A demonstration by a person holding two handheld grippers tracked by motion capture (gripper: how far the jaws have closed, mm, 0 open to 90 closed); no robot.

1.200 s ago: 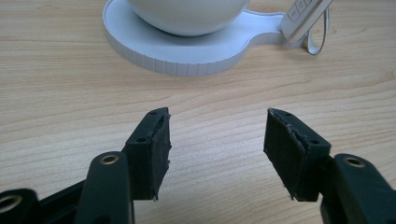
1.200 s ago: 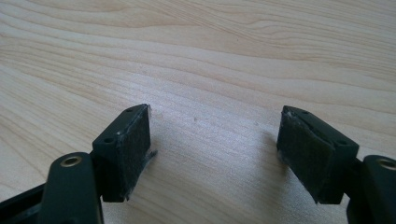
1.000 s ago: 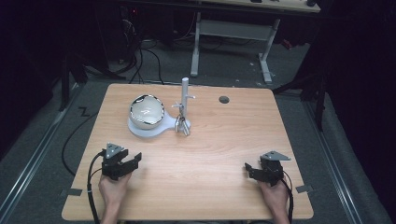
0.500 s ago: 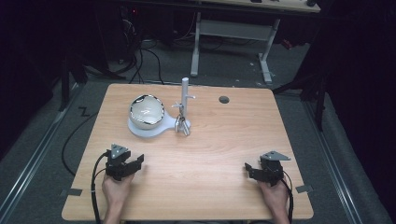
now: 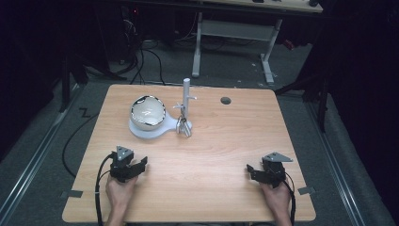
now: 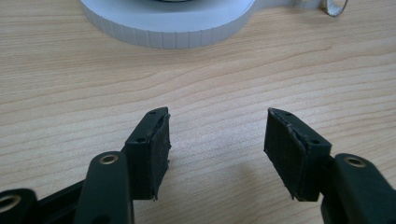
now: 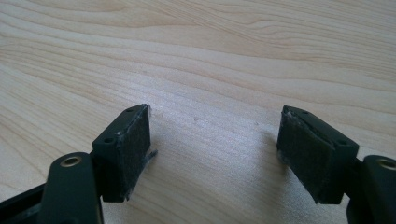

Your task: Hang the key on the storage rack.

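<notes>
On the pale wooden table [image 5: 207, 155], both tongs, left [image 5: 137, 165] and right [image 5: 252, 171], rest released, dark room around.

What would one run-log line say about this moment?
left gripper: open, empty | right gripper: open, empty | bowl: on white stand | keys: on peg

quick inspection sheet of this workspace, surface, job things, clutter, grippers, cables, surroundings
surface: light wooden table, round cable hole near the far edge
job's things: shiny round bowl on a white base; white upright stand beside it with metal rings at its foot
clutter: nothing seen
grippers: left gripper open, nothing between its pads; right gripper open, over bare wood
cables: black cable trails from the left gripper; more on the floor behind
surroundings: dark room, grey floor, white desk frame behind
</notes>
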